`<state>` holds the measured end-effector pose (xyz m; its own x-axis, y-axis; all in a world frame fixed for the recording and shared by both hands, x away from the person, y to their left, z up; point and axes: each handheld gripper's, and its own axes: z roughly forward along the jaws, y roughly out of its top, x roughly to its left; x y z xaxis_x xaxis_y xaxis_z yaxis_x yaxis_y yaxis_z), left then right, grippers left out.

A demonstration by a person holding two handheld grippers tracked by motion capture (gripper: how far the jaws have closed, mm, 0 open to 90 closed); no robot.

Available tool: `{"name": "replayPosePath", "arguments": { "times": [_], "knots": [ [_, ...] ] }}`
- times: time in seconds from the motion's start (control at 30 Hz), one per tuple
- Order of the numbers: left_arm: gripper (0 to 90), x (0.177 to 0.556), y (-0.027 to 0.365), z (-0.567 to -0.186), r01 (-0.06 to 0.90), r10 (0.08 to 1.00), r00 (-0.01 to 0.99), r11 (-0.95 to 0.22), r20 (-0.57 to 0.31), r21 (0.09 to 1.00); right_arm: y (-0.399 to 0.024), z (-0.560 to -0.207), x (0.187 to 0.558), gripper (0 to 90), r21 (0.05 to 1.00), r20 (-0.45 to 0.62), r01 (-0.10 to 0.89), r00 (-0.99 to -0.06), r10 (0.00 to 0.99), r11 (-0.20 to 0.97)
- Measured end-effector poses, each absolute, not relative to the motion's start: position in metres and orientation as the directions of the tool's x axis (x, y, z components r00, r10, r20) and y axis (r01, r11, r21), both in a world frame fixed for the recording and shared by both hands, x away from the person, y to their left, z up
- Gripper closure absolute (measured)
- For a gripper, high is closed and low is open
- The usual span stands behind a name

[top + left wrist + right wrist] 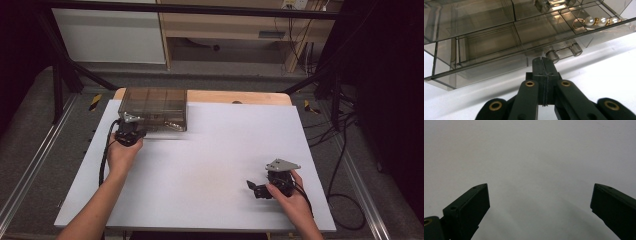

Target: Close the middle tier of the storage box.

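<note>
- The left hand-held gripper (pixel 543 65), jaws pressed together on nothing, noses at the smoky drawer box's (pixel 155 107) handle (pixel 564 52), probably to work that drawer.
- The right hand-held gripper (pixel 256 189) rests wide apart on the worktop (pixel 210 165), waiting clear.

The see-through box (pixel 499 37) runs off the top and sides of the left gripper view. Its pearl jewelry (pixel 599 21) is partly hidden behind the walls.

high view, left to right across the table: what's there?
Left hand-held gripper → smoky clear drawer box → right hand-held gripper, all on the white table.
</note>
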<state>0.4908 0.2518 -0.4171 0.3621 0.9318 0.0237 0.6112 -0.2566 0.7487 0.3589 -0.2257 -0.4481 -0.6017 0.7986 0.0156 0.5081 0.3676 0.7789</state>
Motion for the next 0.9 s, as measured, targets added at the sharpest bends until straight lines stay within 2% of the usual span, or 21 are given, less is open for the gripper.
{"name": "replayPosePath", "arguments": {
  "times": [0.9],
  "knots": [
    [90.0, 0.509, 0.254, -0.411, 0.613, 0.936, 0.349, -0.256, 0.035, 0.747, -0.225, -0.448, 0.359, 2.7, 0.769, -0.005, 0.503, -0.612, 0.791, 0.395]
  ]
}}
